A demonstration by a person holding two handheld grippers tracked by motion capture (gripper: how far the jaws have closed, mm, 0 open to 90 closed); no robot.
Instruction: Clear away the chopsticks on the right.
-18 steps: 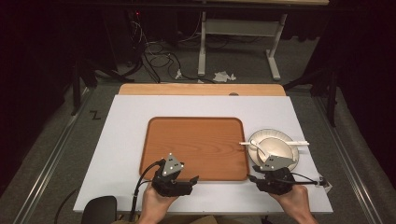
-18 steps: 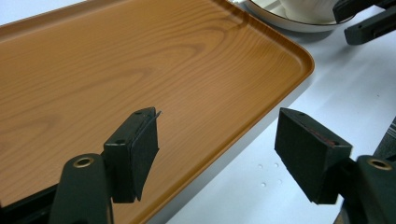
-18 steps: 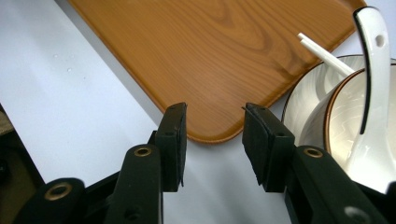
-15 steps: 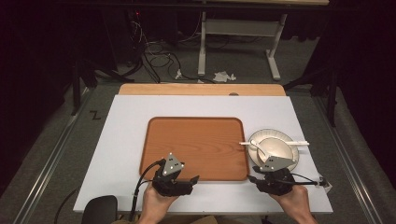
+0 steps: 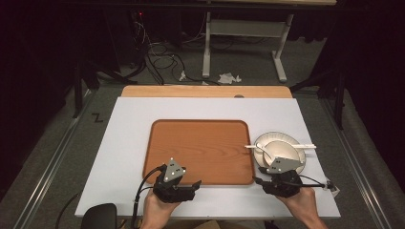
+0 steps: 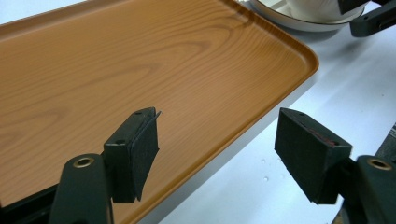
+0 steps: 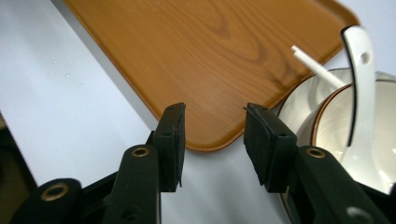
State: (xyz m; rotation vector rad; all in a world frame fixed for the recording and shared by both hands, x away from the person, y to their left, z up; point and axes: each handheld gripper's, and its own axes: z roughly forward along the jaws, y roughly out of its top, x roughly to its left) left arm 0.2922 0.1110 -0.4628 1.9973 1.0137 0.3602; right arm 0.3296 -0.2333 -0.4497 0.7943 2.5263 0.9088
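A wood-grain tray lies bare in the middle of the white table top. To its right stands a white plate carrying a bowl, a white spoon and white chopsticks. My left gripper is held at the tray's near edge; its jaws stand wide open over the tray's near right corner, holding nothing. My right gripper sits just in front of the plate, open with a narrower gap, facing the tray corner with the bowl and spoon beside it.
A pale wooden strip runs along the table's far edge. A black rounded object sits off the near left corner. Cables and a desk frame are on the floor beyond. Bare table top lies left of the tray.
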